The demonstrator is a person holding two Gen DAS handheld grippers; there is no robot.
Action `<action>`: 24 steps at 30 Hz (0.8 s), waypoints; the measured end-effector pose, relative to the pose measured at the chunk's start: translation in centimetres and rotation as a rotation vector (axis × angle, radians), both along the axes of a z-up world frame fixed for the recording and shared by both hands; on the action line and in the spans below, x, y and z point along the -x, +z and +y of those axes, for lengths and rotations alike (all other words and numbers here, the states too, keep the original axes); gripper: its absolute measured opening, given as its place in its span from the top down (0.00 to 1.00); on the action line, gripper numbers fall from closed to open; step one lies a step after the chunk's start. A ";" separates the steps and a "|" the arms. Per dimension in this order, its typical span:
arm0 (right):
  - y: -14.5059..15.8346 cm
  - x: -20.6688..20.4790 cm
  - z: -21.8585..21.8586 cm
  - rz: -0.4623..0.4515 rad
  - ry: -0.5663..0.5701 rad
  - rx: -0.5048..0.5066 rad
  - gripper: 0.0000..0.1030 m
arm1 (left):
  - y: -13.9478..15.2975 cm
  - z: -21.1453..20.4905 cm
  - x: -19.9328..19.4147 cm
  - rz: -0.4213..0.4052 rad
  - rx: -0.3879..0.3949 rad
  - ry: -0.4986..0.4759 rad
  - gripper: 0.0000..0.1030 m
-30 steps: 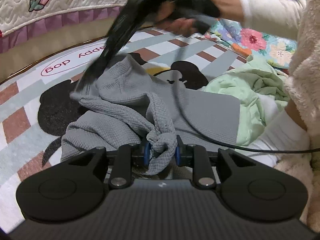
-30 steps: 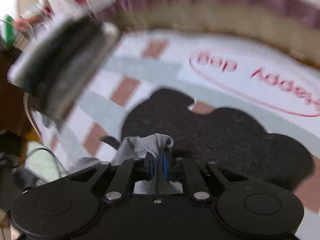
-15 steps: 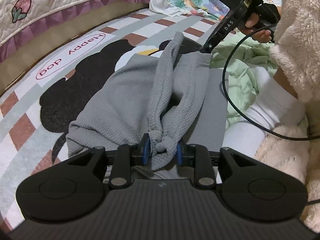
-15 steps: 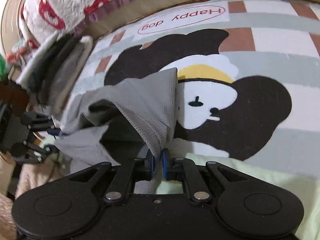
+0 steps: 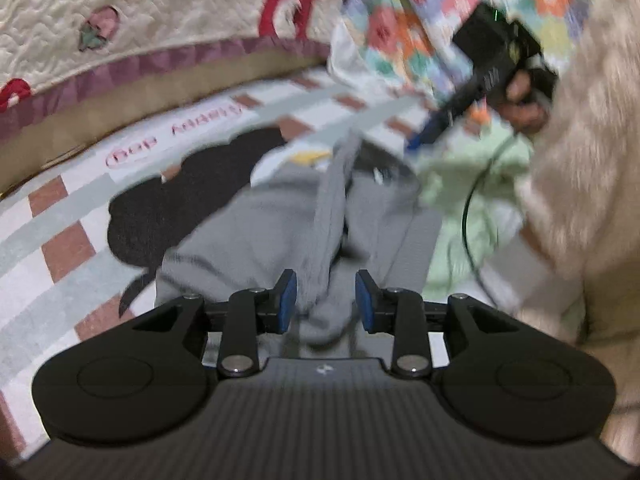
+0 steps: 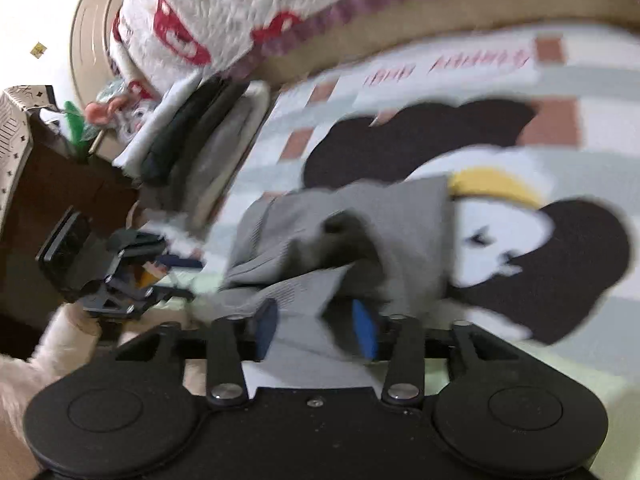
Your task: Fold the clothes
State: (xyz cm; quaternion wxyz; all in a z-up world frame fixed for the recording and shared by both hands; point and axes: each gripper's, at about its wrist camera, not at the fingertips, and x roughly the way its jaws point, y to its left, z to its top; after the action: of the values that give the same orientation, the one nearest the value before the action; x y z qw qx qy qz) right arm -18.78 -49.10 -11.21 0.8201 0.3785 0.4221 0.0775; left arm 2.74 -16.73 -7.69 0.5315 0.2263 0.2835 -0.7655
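From the left wrist camera, the left gripper (image 5: 326,300) has its blue pads spread apart, with a bunched ridge of the grey garment (image 5: 280,236) lying loose between them rather than pinched; that reads as a corner let go so the cloth can settle where it was laid. The garment lies in a rumpled heap on the dog-print mat (image 5: 72,216), one thick fold running up its middle, with a pale green garment (image 5: 476,192) just beside it. Farther off, the right gripper (image 5: 424,136) hangs above the cloth's far edge, though blur makes its contact there hard to judge. A strawberry quilt (image 5: 140,12) with a purple border rises behind the mat, and a floral blanket (image 5: 420,20) fills the upper right. From the right wrist camera, the right gripper (image 6: 316,324) also stands with its pads apart, grey fabric (image 6: 348,232) draped loosely across the gap, not clamped. The cloth covers part of the printed dog on the mat (image 6: 580,240), probably placed there for flat working room. A stack of folded clothes (image 6: 200,128) sits at the mat's far corner, likely the finished pile, and the left gripper (image 6: 120,276) shows at left beside dark wooden furniture (image 6: 60,184).
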 end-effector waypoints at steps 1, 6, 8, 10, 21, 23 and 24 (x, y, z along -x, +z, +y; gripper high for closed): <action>-0.7 -0.9 0.6 0.020 0.007 -0.007 0.50 | 0.1 -0.5 0.2 0.007 0.014 0.016 0.70; -4.3 -3.5 2.1 0.116 -0.050 0.029 0.41 | -0.7 -4.6 2.0 0.009 -0.003 0.083 0.69; -4.9 -3.0 2.4 0.061 -0.015 -0.042 0.56 | -1.2 -5.7 2.3 -0.028 -0.013 0.092 0.69; -4.9 -2.0 2.8 0.001 0.056 -0.127 0.86 | -1.6 -6.4 2.3 -0.019 -0.025 0.087 0.69; -4.4 2.9 3.2 0.023 0.204 -0.020 0.63 | -5.0 -5.0 3.5 -0.142 -0.174 -0.034 0.66; -3.5 3.6 2.8 0.003 0.206 -0.019 0.62 | -4.9 -4.4 3.9 -0.148 -0.169 -0.053 0.66; -2.7 4.1 2.3 -0.020 0.190 0.002 0.62 | -4.7 -4.2 3.9 -0.148 -0.163 -0.059 0.64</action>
State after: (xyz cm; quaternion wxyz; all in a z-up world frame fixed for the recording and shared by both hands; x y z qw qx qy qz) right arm -22.92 -46.84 -13.92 0.8136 0.3351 0.4482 0.1580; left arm -1.20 -20.92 -12.35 0.5079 0.3332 0.2980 -0.7364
